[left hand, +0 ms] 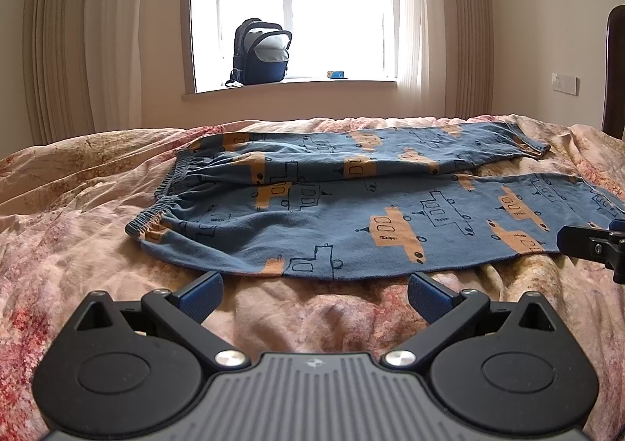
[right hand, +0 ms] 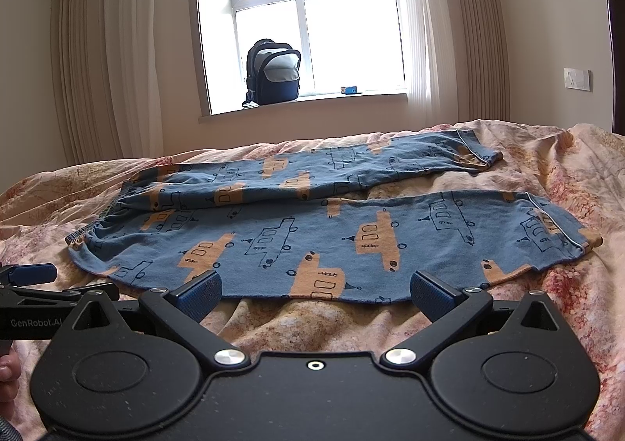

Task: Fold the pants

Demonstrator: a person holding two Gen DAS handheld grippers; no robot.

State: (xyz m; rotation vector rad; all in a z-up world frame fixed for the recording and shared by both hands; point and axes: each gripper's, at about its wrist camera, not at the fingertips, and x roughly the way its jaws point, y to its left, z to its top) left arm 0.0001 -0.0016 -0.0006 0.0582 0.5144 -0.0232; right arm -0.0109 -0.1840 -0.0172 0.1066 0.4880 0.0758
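Blue pants [left hand: 351,214] with orange and outlined vehicle prints lie flat on the bed, waistband at the left, both legs stretched to the right with a gap between them. They also show in the right wrist view [right hand: 332,230]. My left gripper [left hand: 314,290] is open and empty just short of the near hem of the seat. My right gripper [right hand: 315,290] is open and empty at the near edge of the near leg. The right gripper's tip shows at the right edge of the left wrist view [left hand: 593,241].
A pink floral quilt [left hand: 97,245] covers the bed, wrinkled under the pants. A dark backpack [left hand: 261,52] and a small blue box [left hand: 336,74] stand on the windowsill behind. Curtains hang either side. A dark headboard [left hand: 615,70] is at far right.
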